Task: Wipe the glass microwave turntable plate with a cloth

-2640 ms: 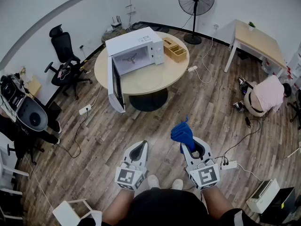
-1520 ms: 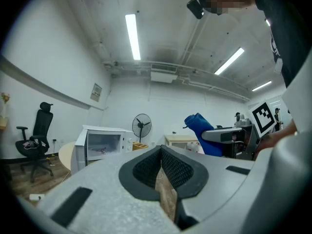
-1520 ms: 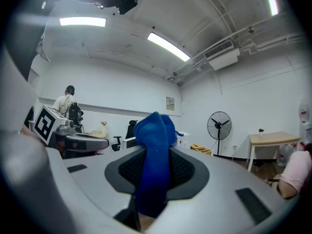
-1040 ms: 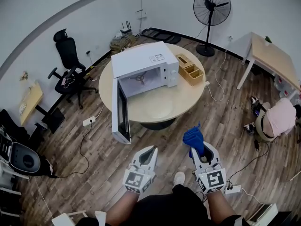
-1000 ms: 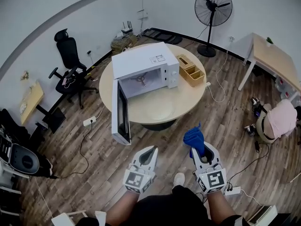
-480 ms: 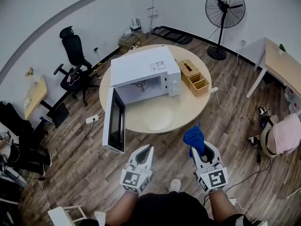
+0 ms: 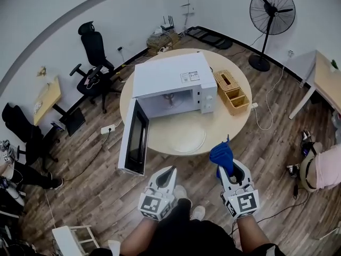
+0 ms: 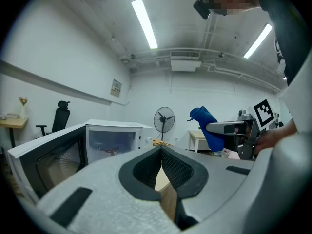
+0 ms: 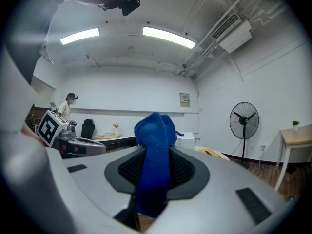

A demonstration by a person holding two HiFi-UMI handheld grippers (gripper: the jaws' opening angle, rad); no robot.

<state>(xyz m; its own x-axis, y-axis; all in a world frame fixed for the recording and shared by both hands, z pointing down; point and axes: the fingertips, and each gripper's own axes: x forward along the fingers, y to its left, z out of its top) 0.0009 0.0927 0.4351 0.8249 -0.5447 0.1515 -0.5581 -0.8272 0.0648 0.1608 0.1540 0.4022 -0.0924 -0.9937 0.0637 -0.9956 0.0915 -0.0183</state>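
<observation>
The clear glass turntable plate [image 7: 185, 138] lies flat on the round table [image 7: 234, 122], in front of the white microwave [image 7: 171, 84] whose door [image 7: 135, 138] hangs open. My right gripper [image 7: 226, 164] is shut on a blue cloth [image 7: 220, 153], which sticks up between the jaws [image 9: 155, 145]. My left gripper [image 7: 169, 170] is shut with nothing in it [image 8: 161, 152]. Both grippers hover just short of the table's near edge, above the wooden floor. The blue cloth [image 8: 209, 128] also shows in the left gripper view.
A wooden organiser box [image 7: 232, 92] sits on the table right of the microwave. A standing fan [image 7: 272, 17] is at the far right, a black office chair [image 7: 96, 55] at the left, a light desk [image 7: 326, 80] at the right edge. Cables [image 7: 90, 156] run over the floor.
The table and microwave have come closer in the head view as I walked toward them. Both grippers kept their pose, the cloth still held in the right one.
</observation>
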